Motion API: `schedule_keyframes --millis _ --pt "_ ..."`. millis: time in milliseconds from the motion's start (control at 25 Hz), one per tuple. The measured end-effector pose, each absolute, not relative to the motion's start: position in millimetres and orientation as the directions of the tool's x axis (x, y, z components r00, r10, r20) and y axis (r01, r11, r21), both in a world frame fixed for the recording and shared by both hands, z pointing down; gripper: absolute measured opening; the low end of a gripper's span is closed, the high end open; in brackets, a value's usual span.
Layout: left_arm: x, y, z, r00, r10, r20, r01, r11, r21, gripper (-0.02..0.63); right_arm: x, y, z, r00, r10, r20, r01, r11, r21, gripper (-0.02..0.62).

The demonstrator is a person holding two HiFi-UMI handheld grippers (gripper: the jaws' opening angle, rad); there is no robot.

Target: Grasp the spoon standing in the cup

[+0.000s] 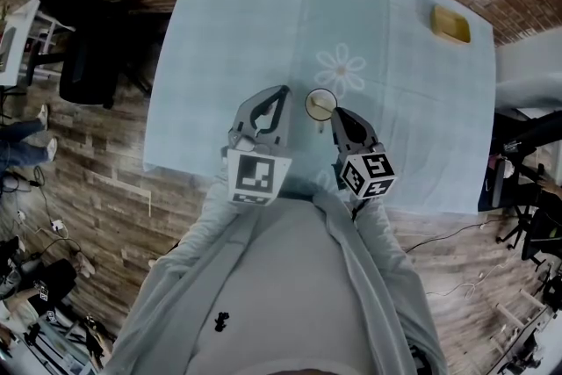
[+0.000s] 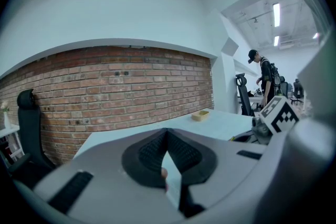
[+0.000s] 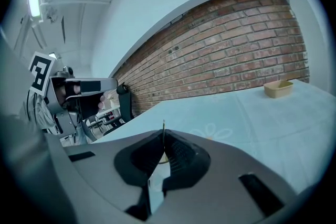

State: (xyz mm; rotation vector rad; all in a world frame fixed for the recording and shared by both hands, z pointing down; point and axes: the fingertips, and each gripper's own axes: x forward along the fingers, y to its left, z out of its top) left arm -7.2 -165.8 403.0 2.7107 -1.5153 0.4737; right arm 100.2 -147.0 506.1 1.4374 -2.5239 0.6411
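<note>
One spoon [image 3: 163, 125]: your right fingers [image 3: 181, 153] pinch its handle tip; left fingers [image 2: 185, 152] closed, empty. Tilted lift could topple centre-frame cup [image 1: 320, 104].

1. The left gripper [image 2: 167, 132] is seen with its jaws brought together at the tips.
2. A yellow tray [image 2: 200, 115] is set on the table [image 2: 220, 124] before a brick wall [image 2: 115, 89].

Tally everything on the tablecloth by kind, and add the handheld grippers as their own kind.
Cup: 1
Spoon: 1
Yellow tray: 1
Grippers: 2 (left gripper, right gripper)
Total: 5
</note>
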Motion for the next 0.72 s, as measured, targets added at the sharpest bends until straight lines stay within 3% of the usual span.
schedule_keyframes --millis 720 --pt "-7 -170 396 0.492 -0.838 0.234 -0.834 -0.531 -0.147 0.017 109 -139 445 -0.519 -0.822 0.235 -0.854 0.487 -0.185 0.017"
